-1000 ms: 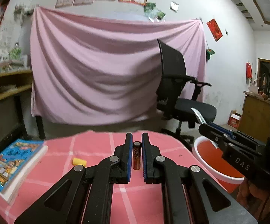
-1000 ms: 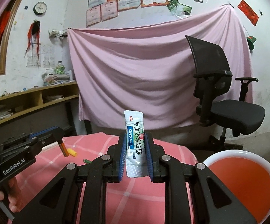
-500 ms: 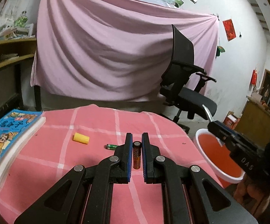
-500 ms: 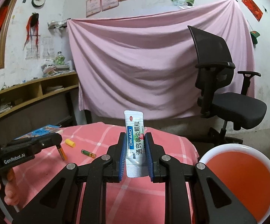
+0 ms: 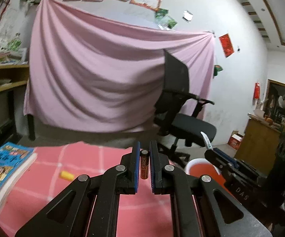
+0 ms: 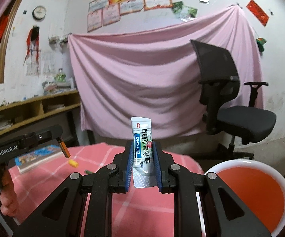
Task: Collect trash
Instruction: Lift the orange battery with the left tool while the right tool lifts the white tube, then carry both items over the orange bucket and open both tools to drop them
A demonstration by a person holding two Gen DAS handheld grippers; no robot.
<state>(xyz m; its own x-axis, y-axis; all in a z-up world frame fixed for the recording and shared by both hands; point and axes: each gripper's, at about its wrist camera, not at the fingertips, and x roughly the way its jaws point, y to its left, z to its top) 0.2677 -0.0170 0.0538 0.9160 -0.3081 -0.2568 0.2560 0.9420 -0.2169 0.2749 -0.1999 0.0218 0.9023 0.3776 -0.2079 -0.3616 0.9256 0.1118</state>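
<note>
My left gripper [image 5: 144, 148] is shut on a brown battery [image 5: 144, 165], held upright above the pink checked tablecloth [image 5: 83, 177]. From the right wrist view the same battery [image 6: 64, 149] hangs from the left gripper [image 6: 58, 139] at the left. My right gripper [image 6: 142, 148] is shut on a white sachet [image 6: 142, 148] with blue and green print, standing upright between the pads. The sachet's tip [image 5: 205, 140] shows at the right in the left wrist view. A white-rimmed red bin [image 6: 261, 193] stands low beside the table's right edge.
A yellow capsule-shaped piece [image 6: 73, 163] and a green battery [image 6: 88, 171] lie on the cloth. A picture book [image 5: 4, 162] rests at the table's left. A black office chair [image 6: 231, 108] and a pink hanging sheet [image 6: 142, 88] stand behind. A person's hand [image 6: 6, 203] grips the left handle.
The left gripper rose with the battery and its view swung; the green battery on the cloth has slipped out of its sight. The right gripper shifted slightly, sachet still held.
</note>
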